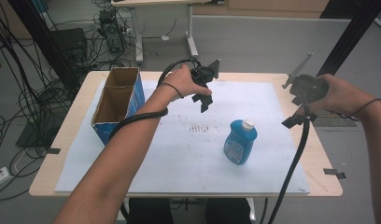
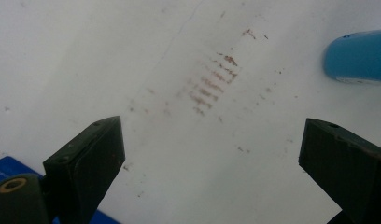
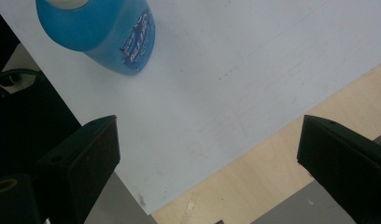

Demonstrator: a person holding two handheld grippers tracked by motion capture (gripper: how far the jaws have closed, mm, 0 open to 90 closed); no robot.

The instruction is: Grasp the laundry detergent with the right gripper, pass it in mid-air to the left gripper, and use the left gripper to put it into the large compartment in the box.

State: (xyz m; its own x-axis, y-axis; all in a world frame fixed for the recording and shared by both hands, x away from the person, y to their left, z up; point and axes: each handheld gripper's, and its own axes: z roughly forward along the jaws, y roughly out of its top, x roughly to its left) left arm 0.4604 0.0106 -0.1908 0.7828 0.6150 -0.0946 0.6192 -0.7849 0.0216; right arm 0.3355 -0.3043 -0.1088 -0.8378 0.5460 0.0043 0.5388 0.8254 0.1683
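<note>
A blue bottle (image 1: 240,142) with a white cap stands upright on the white sheet (image 1: 179,154), right of the middle. My left gripper (image 1: 203,102) hangs above the far middle of the sheet, up and left of the bottle, jaws wide apart and empty. In the left gripper view the open left gripper (image 2: 212,140) looks down on brown smudges (image 2: 212,84), with the bottle (image 2: 359,58) at the upper right. My right gripper (image 1: 295,112) hovers over the table's right edge, open and empty. In the right gripper view the right gripper (image 3: 207,140) has the bottle (image 3: 104,32) at the upper left.
An open cardboard box (image 1: 117,100) with blue sides stands at the table's left; its blue corner (image 2: 6,165) shows in the left gripper view. Bare wooden table (image 3: 282,163) borders the sheet on the right. Cables trail from both grippers toward the near edge.
</note>
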